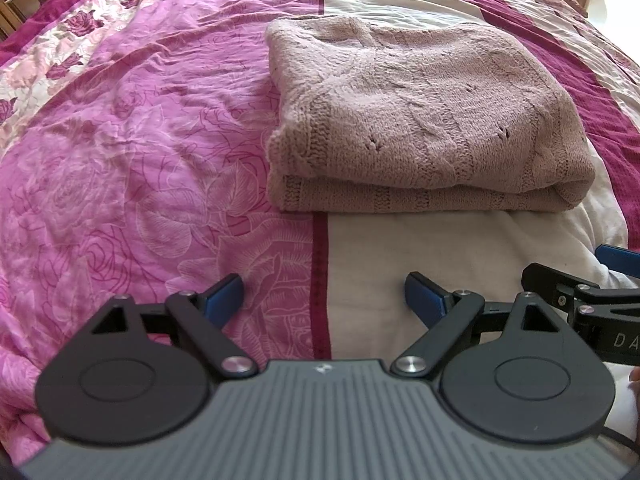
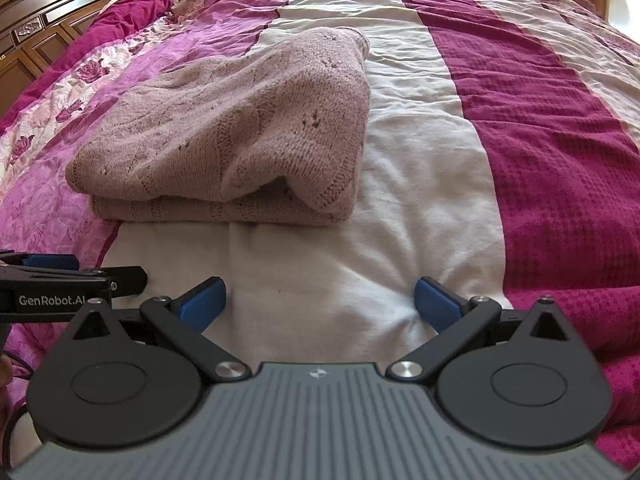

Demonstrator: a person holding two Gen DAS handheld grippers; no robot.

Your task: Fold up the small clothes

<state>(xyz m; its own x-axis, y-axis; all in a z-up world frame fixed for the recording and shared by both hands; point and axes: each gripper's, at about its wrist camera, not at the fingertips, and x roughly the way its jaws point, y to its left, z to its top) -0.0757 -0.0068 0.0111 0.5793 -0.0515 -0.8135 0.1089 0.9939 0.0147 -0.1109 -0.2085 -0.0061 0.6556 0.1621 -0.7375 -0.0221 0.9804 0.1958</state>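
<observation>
The left gripper and the right gripper are hovering side by side with jaws spread wide and nothing between them, above the near edge of the bed. Beyond them the knitted pink sweater is lying folded on the bedspread, clear of both. Its right corner is standing up loosely, so a nudge or one-layer pinch is likely to be undoing the fold.

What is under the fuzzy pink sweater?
The folded sweater lies on the bedspread, across its pink flowery part and white stripe. Anything tucked inside the folds is hidden.
</observation>
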